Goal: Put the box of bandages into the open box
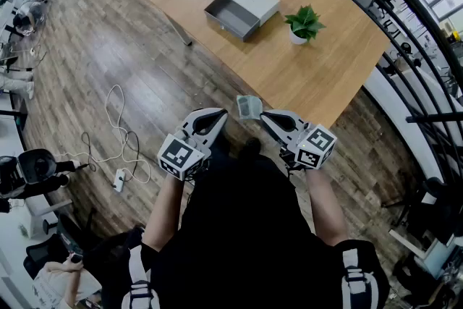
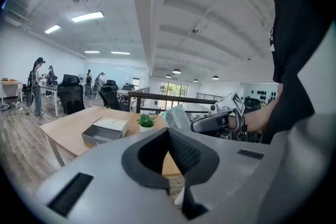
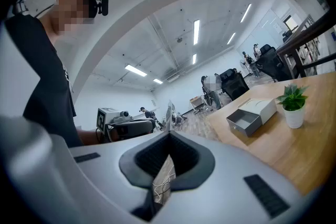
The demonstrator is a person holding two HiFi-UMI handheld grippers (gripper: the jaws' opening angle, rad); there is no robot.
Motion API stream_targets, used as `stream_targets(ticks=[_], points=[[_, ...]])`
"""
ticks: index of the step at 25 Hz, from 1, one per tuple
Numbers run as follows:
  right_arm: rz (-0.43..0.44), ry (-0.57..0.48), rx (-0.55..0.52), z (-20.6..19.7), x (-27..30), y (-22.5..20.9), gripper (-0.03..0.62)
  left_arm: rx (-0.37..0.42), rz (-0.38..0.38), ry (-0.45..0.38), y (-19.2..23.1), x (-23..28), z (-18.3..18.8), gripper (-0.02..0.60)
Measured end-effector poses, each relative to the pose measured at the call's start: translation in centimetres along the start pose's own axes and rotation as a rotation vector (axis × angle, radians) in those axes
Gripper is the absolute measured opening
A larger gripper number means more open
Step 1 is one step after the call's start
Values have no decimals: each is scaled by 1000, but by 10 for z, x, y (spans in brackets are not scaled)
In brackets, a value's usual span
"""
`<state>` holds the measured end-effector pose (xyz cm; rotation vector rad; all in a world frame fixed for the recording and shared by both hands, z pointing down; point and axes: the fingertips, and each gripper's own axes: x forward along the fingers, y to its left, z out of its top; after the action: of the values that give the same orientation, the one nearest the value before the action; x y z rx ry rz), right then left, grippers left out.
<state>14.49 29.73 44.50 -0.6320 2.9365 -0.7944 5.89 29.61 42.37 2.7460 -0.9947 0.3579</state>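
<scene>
The box of bandages [image 1: 249, 108], a small pale grey-green carton, is up in the air in front of the person, on the near side of the table [image 1: 340, 76] and just short of its near edge, over the wooden floor [image 1: 94, 47]. The right gripper [image 1: 266, 116] is clenched on it: in the right gripper view its jaws come together at the tips with the carton [image 3: 169, 112] seen edge-on as a thin sliver standing up from between them. The left gripper [image 1: 219, 116] sits just to the left of the carton with its jaws pressed together and nothing between them; in the left gripper view the closed tips [image 2: 169, 132] point toward the carton [image 2: 176, 117], which is just beyond them and apart from them. The two grippers are angled in toward each other, tips near one another, marker cubes on the near side toward the person's body. Farther off, toward the far left part of the table, lies the open box [image 1: 242, 7], a grey tray pulled out to the left of its white sleeve, its hollow facing up. A small potted plant [image 1: 304, 23] in a white pot stands just to the right of it, apart from it. On the floor at the near left, a white cable [image 1: 123, 134] loops down to a power strip [image 1: 119, 179]. A dark railing [image 1: 405, 18] curves along the right side.
</scene>
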Motion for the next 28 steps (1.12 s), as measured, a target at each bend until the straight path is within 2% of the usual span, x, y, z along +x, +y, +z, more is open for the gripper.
stream_targets(ticks=[15,20,28], points=[[-11,5,6,-1,-8,-4,25,24,-4,30,-9,13,-5,21],[17,-31,48,5,-7,-7,25,19,2,26,-5,15,-4,21],[34,-19,20,8,-1,-11,25,19,23,22,3,14,-5,21]])
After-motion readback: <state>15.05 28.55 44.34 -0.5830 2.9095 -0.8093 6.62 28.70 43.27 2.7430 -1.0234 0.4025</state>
